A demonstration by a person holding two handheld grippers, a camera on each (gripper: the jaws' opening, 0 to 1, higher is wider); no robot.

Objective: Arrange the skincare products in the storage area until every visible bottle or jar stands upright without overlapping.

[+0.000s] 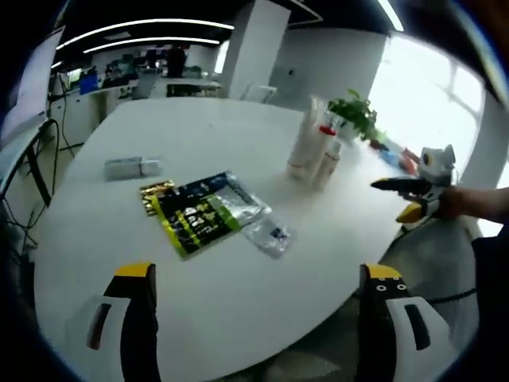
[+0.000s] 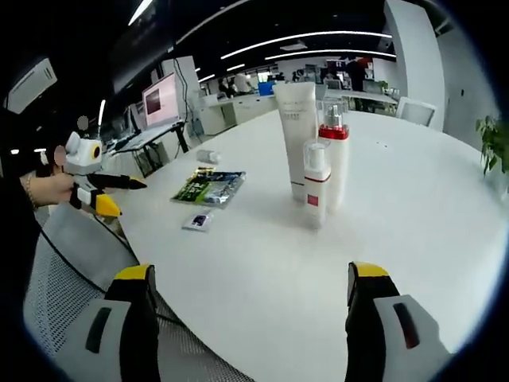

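Note:
Three white skincare bottles stand upright close together on the round white table: a tall tube, a pump bottle with a red collar and a smaller bottle. From the left gripper view the group stands at the far right. A small pale container lies on its side at the far left. My left gripper hangs open over the near table edge, also seen hand-held. My right gripper is open short of the bottles, entering the left gripper view.
A dark green and yellow packet and a small clear sachet lie flat mid-table. A potted plant stands behind the bottles. A mesh chair sits at the table edge. Desks and monitors line the room behind.

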